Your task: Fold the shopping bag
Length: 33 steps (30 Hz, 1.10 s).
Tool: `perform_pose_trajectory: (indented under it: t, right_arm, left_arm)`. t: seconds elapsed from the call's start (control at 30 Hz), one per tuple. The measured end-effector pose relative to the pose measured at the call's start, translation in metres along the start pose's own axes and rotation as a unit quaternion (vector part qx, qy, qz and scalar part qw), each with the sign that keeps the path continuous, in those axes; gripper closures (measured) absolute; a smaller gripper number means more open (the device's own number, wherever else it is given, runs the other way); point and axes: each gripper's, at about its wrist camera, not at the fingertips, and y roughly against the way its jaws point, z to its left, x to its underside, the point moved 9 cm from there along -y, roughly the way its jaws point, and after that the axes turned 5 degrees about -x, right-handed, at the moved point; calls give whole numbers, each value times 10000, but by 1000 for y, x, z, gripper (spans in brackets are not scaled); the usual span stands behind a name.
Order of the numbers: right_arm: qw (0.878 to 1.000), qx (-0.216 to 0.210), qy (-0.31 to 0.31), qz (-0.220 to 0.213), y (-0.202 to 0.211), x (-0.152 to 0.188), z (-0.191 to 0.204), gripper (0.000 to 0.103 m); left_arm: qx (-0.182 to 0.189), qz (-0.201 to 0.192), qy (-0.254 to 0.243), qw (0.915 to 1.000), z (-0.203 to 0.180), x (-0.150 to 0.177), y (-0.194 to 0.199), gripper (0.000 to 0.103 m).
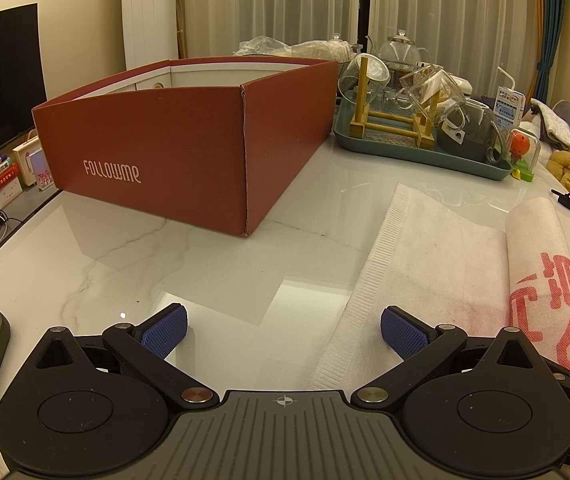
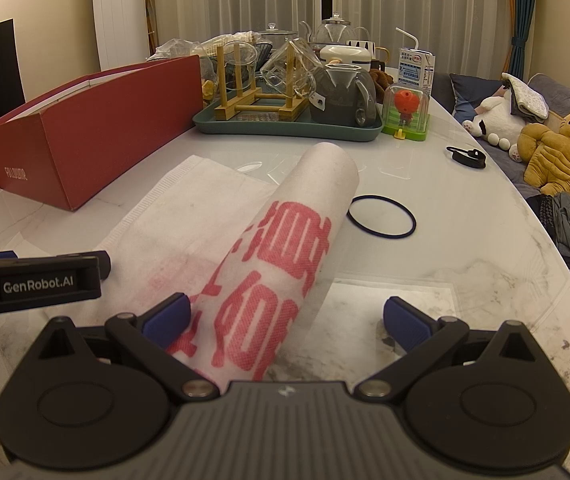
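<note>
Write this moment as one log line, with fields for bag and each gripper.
bag: partly rolled on table | left gripper: open, empty | right gripper: open, around roll's near end

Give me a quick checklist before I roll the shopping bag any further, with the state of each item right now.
1. Left gripper open and empty: ok.
2. Right gripper open, jaws straddling the rolled end: ok.
3. Shopping bag part rolled, the flat part lying smooth: ok.
4. Elastic band beside the roll, not under it: ok.
5. Red box clear of the flat part: ok.
6. Roll tight inside: cannot tell.
</note>
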Motion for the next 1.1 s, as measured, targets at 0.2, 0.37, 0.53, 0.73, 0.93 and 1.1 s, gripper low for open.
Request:
perform_pose_trajectory:
  t: [0.2,0.37,0.53,0.73,0.93,1.1]
  right_arm:
    - [10000,0,0,0,0,0,0,0]
    - [10000,35,47,20,-3,-1,2,0]
    - [9999,-9,71,132,-4,-2,2,0]
    - [9908,94,-117,1348,-13,-12,11,0]
    - [9562,-54,-72,2927,-27,-17,20,0]
    - [9521,-141,83,3052,-26,-13,18,0]
  left_arm:
    - [-50,2,31,10000,0,0,0,0]
    - [-338,19,232,9992,-2,1,2,0]
    - [-398,27,286,9988,-3,1,1,0]
    - [-223,552,150,9981,-7,-6,-5,0]
    - [132,1853,-330,9820,-13,-9,-7,0]
    - [100,2222,-340,9744,-20,0,2,0]
